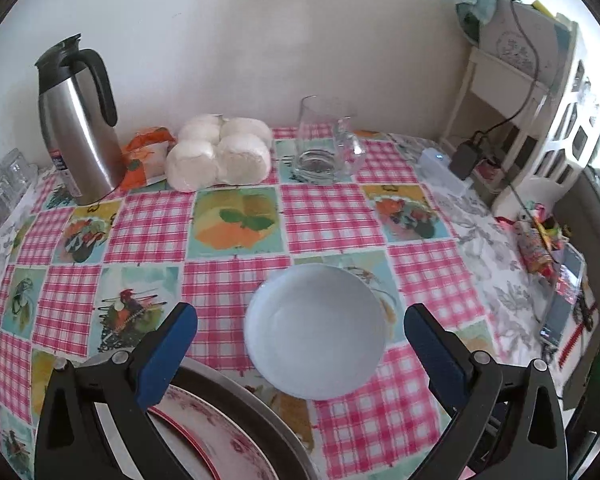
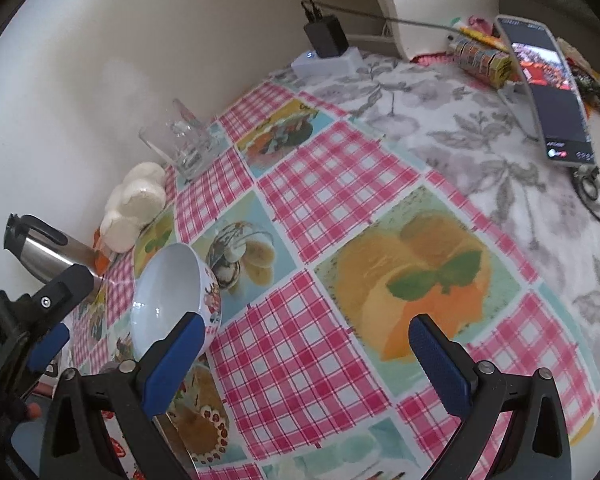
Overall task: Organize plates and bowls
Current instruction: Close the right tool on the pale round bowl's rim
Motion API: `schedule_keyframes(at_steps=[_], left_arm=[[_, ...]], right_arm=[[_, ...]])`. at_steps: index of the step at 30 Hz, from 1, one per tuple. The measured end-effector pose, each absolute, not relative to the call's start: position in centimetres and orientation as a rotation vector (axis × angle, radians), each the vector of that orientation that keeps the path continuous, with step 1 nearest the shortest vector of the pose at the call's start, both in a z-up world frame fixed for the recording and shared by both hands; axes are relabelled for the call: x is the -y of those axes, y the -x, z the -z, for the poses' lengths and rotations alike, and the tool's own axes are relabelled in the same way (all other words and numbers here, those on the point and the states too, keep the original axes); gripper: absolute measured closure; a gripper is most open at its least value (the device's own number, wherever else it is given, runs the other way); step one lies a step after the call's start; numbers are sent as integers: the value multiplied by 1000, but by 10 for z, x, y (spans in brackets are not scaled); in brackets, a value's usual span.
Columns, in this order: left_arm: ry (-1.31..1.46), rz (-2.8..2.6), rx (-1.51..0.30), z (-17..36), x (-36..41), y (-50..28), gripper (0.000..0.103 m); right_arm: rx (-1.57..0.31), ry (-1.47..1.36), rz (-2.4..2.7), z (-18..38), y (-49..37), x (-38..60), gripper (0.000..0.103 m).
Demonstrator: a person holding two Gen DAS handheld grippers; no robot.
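Observation:
A white bowl (image 1: 316, 332) with a flower pattern on its outside (image 2: 172, 300) stands on the checked tablecloth. My left gripper (image 1: 300, 314) hangs over it, open wide, with its blue pads (image 1: 172, 352) well clear of the rim on both sides. A plate with a red floral border (image 1: 216, 444) lies in a round metal tray (image 1: 260, 408) under the left finger. My right gripper (image 2: 306, 322) is open over bare cloth to the right of the bowl, with nothing between its fingers. The left gripper (image 2: 56, 312) shows at the left edge of the right wrist view.
Along the wall stand a steel thermos jug (image 1: 76, 120), an orange packet (image 1: 144, 156), a pack of white rolls (image 1: 220, 152) and a glass pitcher (image 1: 324, 148). Drinking glasses (image 1: 4, 184) sit far left. A phone on a stand (image 2: 548, 88), a charger (image 2: 326, 36) and cables lie at the right.

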State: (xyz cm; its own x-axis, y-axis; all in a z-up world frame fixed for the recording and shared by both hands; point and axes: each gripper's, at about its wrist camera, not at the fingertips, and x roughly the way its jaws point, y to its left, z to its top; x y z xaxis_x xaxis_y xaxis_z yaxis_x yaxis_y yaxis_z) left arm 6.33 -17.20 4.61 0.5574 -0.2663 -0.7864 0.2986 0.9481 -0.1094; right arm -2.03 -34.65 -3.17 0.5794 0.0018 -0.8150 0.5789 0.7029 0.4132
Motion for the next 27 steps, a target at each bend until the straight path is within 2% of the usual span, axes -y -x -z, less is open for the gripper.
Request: schedule_keyframes(at_steps=[19, 21, 23, 27], left_arm=[[-50, 286, -986, -31, 169, -71, 0], [-46, 279, -992, -29, 168, -72, 0], [-44, 269, -998, -28, 166, -73, 0], [-28, 267, -1014, -27, 164, -74, 0]], right_arm=[[-941, -626, 358, 50, -18, 317, 0], [-941, -632, 355, 52, -22, 316, 3], [-942, -629, 353, 54, -26, 315, 11], [-948, -628, 341, 57, -31, 311, 19]])
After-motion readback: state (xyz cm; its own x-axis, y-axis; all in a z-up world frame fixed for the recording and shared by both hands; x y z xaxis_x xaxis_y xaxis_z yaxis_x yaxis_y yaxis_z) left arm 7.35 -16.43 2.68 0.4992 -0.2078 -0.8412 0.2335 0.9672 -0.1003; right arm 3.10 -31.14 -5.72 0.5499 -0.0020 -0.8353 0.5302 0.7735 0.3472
